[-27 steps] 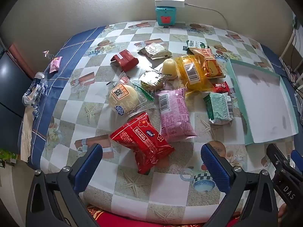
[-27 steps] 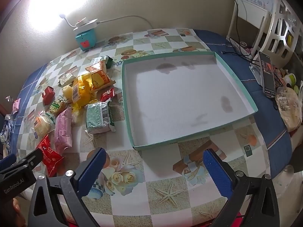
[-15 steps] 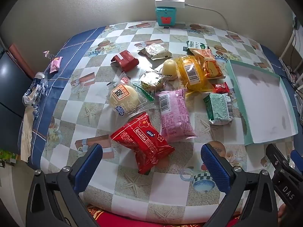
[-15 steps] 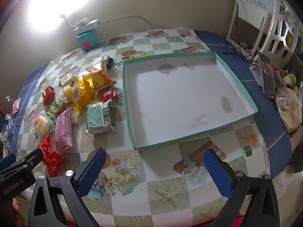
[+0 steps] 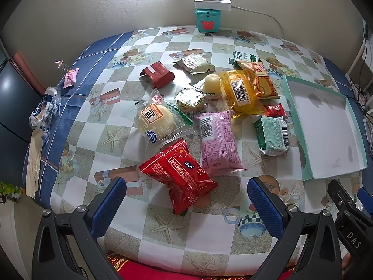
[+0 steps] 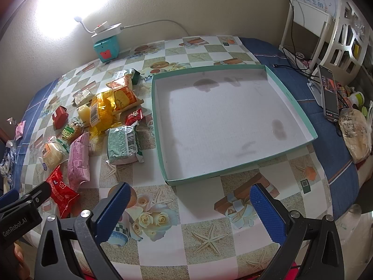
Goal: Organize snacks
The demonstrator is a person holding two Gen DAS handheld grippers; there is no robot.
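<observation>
Red snack pack (image 5: 180, 173) sits center-bottom, nearest the L gripper (image 5: 186, 200); tray (image 6: 310, 137) center-right is empty. Both L and R gripper (image 6: 190, 206) jaws wide apart, nothing held. Drop L straight over pack, pinch across the short side.

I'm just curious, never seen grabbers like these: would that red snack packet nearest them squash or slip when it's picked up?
The red snack packet looks puffy and creased, so it would probably give under the pads rather than stay stiff. Its glossy film might slip somewhat. It looks light for its size, so a push would likely slide it.
</observation>
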